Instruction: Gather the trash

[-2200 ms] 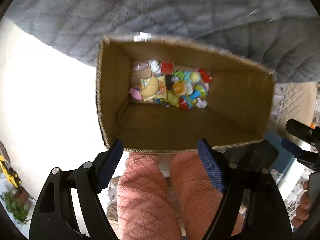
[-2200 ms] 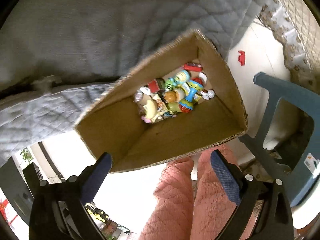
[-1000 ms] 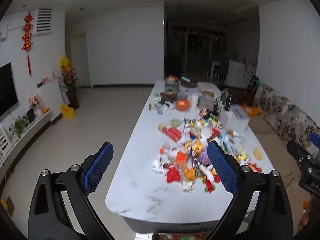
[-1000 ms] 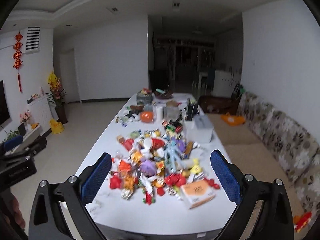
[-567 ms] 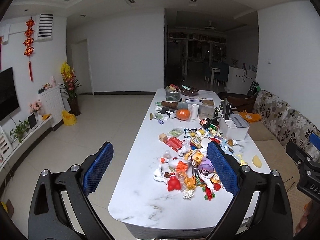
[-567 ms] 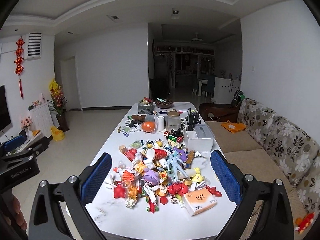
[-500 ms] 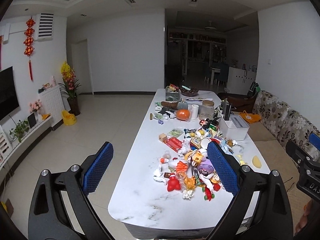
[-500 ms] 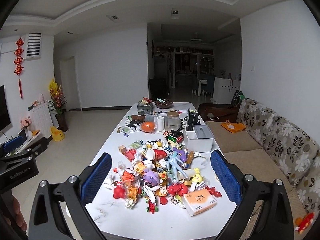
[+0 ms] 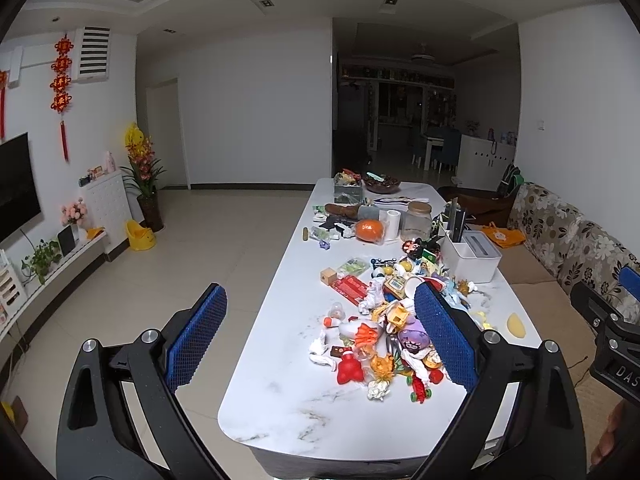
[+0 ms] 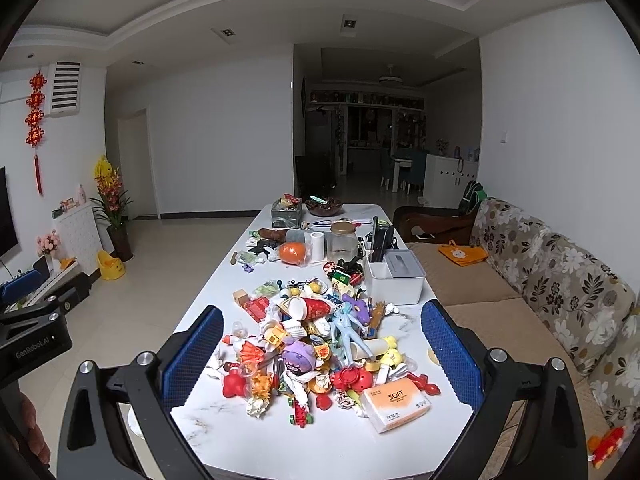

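A pile of small toys, wrappers and crumpled paper (image 10: 316, 340) lies on the near half of a long white marble table (image 10: 280, 440); the pile also shows in the left wrist view (image 9: 384, 328). An orange tissue pack (image 10: 396, 400) lies at the pile's near right. My left gripper (image 9: 320, 340) is open and empty, held before the table's near end. My right gripper (image 10: 322, 356) is open and empty, framing the pile from above the near edge.
A white tissue box (image 10: 394, 276), a glass jar (image 10: 342, 240), an orange ball (image 10: 292, 253) and bowls stand further along the table. A floral sofa (image 10: 560, 292) runs along the right. Tiled floor (image 9: 140, 280) lies left of the table.
Both grippers swung up from a cardboard box of collected items on the floor to face the table, then steadied. Both stay open and empty.
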A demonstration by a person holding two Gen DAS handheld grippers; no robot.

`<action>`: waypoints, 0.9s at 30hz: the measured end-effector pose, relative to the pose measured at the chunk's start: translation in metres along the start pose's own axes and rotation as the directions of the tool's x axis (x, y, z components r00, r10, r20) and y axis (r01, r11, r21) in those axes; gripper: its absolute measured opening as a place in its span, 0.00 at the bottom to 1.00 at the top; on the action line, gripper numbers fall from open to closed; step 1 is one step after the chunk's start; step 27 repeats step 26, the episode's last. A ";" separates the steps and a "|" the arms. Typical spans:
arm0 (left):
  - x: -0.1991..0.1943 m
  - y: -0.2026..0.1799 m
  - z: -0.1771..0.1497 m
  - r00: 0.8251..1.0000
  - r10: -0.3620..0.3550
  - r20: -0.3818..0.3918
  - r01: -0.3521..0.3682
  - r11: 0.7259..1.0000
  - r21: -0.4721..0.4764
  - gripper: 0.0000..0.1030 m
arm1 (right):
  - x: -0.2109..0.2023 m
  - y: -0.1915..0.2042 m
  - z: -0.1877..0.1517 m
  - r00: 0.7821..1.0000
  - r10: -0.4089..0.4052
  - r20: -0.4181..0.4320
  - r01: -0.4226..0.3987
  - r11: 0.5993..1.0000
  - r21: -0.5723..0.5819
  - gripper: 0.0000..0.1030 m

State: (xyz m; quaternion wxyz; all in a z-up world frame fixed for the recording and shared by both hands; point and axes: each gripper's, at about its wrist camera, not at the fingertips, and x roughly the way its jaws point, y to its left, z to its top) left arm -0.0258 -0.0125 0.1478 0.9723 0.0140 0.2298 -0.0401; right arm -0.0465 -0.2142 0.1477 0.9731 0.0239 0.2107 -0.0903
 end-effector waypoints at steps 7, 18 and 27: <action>0.002 0.001 0.002 1.000 0.000 -0.006 0.000 1.000 -0.005 0.90 | 0.001 0.001 0.000 1.000 0.001 -0.004 -0.001 1.000 0.000 0.95; 0.000 -0.003 -0.001 1.000 0.000 -0.014 0.000 1.000 -0.007 0.90 | 0.002 0.001 -0.005 1.000 -0.004 -0.007 0.004 1.000 -0.004 0.95; -0.001 -0.006 0.000 1.000 0.003 -0.016 -0.003 1.000 -0.002 0.90 | 0.001 0.000 -0.006 1.000 -0.005 -0.008 0.005 1.000 -0.004 0.95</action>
